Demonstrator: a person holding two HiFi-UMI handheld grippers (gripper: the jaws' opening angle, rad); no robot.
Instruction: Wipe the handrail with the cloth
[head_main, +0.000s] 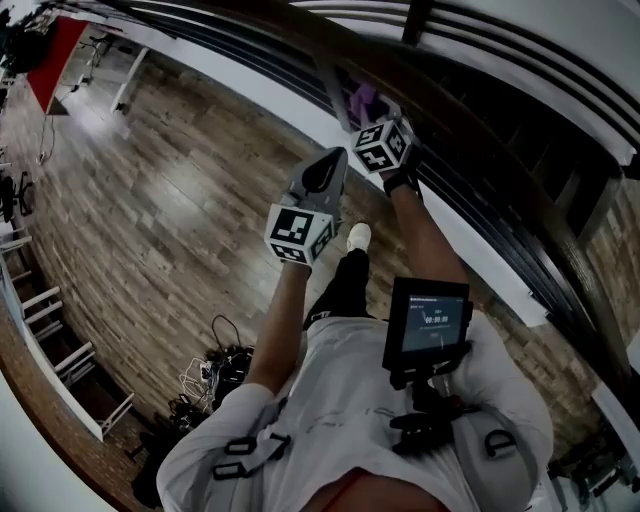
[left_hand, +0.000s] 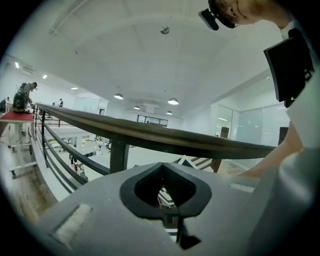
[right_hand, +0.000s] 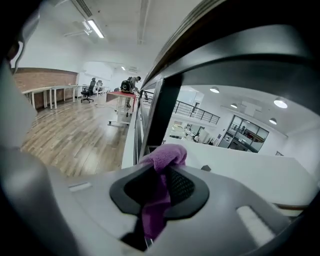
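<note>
**At the balcony rail: a loosely pinched cloth above a drop**

Up against the dark wooden handrail (head_main: 470, 100), the purple fleecy cloth (right_hand: 162, 162) sits close under the wood, just beside a black metal post (right_hand: 161, 107). No view settles whether the fabric is touching the rail. The right gripper (right_hand: 160, 172) has its fingers (right_hand: 186, 189) clamped on the cloth. A tuft bunches out ahead of the tips and a tail hangs back between them, so only a narrow fold appears to be held.

That thin hold looks like the main weakness. If the tuft drags along the wood or catches on the post, it could be pulled out of the pinch. Beyond the rail lies an open hall (right_hand: 235, 135) at a lower level, so a cloth that slipped free might fall out of reach.

With so little fabric ahead of the tips, a steep approach could also put the hard gripper body on the rail instead of the cloth. That would scuff the wood and clean nothing.

The left gripper (head_main: 322, 178) hangs below the rail on the plank floor (head_main: 170, 200) side, its fingers (left_hand: 145, 187) together on nothing. Being close to the right one, it could knock the rail or the working arm during a long stroke.
</note>
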